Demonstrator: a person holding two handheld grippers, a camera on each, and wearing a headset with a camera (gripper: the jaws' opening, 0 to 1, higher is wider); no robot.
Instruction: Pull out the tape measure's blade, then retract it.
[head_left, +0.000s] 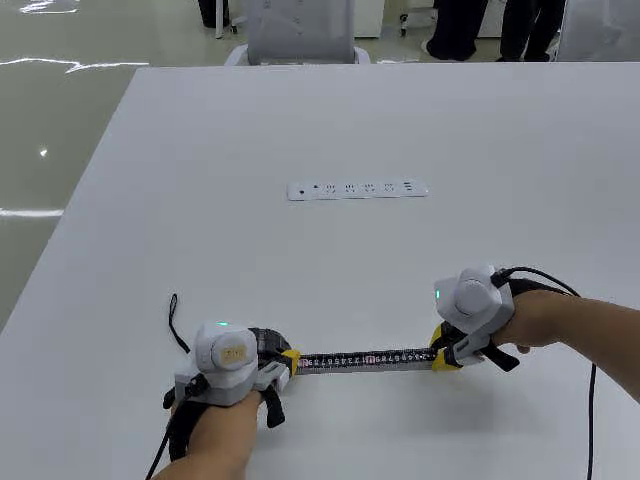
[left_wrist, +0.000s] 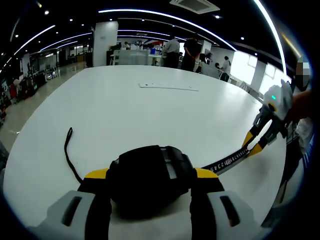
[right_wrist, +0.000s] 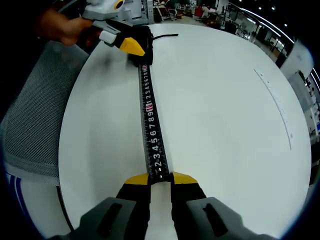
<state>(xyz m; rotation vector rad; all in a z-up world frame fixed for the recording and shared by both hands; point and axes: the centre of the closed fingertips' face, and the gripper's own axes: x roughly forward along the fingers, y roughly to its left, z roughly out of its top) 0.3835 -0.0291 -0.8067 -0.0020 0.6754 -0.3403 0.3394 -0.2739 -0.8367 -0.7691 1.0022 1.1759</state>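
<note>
Tape measure case (head_left: 268, 345): black, in the lower left of the head view, resting on the white table (head_left: 450, 130). In the left gripper view it sits at bottom centre, between that gripper's own jaws.
Blade (head_left: 365, 358): extended and lying flat on the table. It runs from the case toward the lower right of the head view, with the printed numbers facing up.
Left gripper (head_left: 280, 365): yellow-tipped jaws clenched on the two sides of the case.
Right gripper (head_left: 440, 355): at the lower right of the head view, with yellow-tipped jaws pinched on the blade's free end. In the right gripper view the blade leads straight up from the jaws to the case.
Strap (head_left: 176, 322): thin black cord on the table just left of the case, curling toward the upper left.
Power strip (head_left: 357, 189): white, lying flat near the centre of the head view, well apart from both grippers.
Chair (head_left: 300, 30): at the table's far edge, top centre of the head view.
People (left_wrist: 180, 50): standing beyond the table, at the top of the left gripper view.
</note>
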